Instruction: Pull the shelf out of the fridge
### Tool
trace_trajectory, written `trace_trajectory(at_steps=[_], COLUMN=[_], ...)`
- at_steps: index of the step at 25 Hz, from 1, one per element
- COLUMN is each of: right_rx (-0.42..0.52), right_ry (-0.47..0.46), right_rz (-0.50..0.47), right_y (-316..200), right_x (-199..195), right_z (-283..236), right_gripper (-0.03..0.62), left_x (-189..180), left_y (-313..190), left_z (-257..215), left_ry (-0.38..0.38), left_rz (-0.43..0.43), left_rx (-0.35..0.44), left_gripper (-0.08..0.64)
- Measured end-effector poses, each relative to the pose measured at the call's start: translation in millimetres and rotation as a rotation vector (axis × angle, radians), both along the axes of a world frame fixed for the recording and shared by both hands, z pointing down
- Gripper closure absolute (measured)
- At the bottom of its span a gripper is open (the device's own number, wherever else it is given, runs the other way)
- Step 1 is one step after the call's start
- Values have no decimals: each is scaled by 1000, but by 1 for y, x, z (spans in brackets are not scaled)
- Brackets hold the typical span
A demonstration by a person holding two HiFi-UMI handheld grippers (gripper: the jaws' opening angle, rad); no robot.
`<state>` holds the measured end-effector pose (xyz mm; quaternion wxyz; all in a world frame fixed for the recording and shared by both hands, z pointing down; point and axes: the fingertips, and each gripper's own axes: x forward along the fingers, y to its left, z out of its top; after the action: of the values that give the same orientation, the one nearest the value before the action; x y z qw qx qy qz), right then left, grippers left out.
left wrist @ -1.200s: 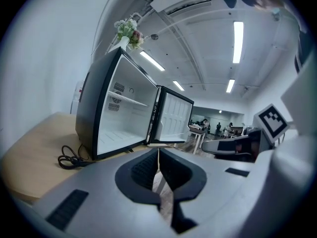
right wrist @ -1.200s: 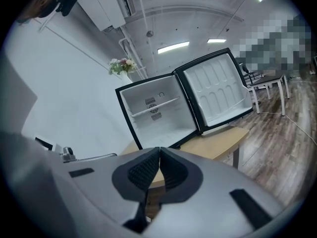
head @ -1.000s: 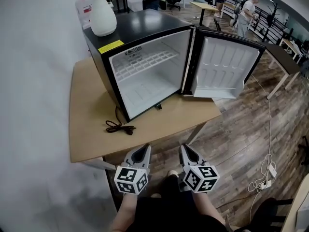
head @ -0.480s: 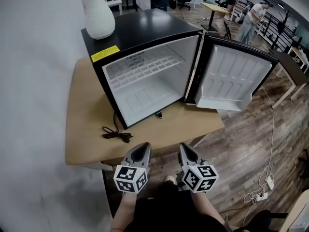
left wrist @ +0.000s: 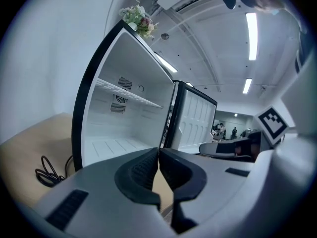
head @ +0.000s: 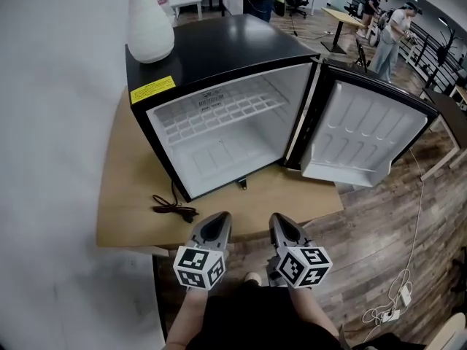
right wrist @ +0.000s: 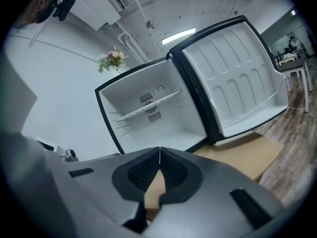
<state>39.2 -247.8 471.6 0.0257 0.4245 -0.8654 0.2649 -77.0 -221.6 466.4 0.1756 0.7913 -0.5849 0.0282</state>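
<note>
The white wire shelf [head: 219, 114] sits inside the open black mini fridge [head: 211, 46] on the tan wooden table [head: 120, 188], at 12 o'clock from the 2 grippers. The left gripper [head: 220, 217] and right gripper [head: 278, 218] hover at the table's 6 o'clock edge, jaws together, gripping nothing.

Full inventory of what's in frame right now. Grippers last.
fridge: 1, black, white inside, on the table, door open to the right
shelf: 1, white wire, in the fridge's upper part
vase: 1, white, on top of the fridge
label: 1, yellow, fridge's top front edge
power cord: 1, black, on the table before the fridge
table: 1, light wood
people: several, far background
left gripper: grey, shut, empty
right gripper: grey, shut, empty
</note>
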Motion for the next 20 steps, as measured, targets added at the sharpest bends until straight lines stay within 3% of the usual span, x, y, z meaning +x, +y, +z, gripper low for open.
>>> trace_trajectory(at_steps=[7, 11, 20], right_rx=[-24, -20, -101], right_ry=[-102, -160, -407], right_rz=[-53, -95, -185], right_y=[-26, -40, -57], right_x=[-6, -10, -25], right_z=[-10, -23, -64], right_gripper=[598, 600, 598], left_x=[-1, -5, -32], left_y=[-13, -19, -25], left_z=[-7, -19, -66], left_ry=[82, 243, 576], left_rz=[-65, -111, -212], left_rx=[27, 81, 243], left_gripper=[551, 551, 551])
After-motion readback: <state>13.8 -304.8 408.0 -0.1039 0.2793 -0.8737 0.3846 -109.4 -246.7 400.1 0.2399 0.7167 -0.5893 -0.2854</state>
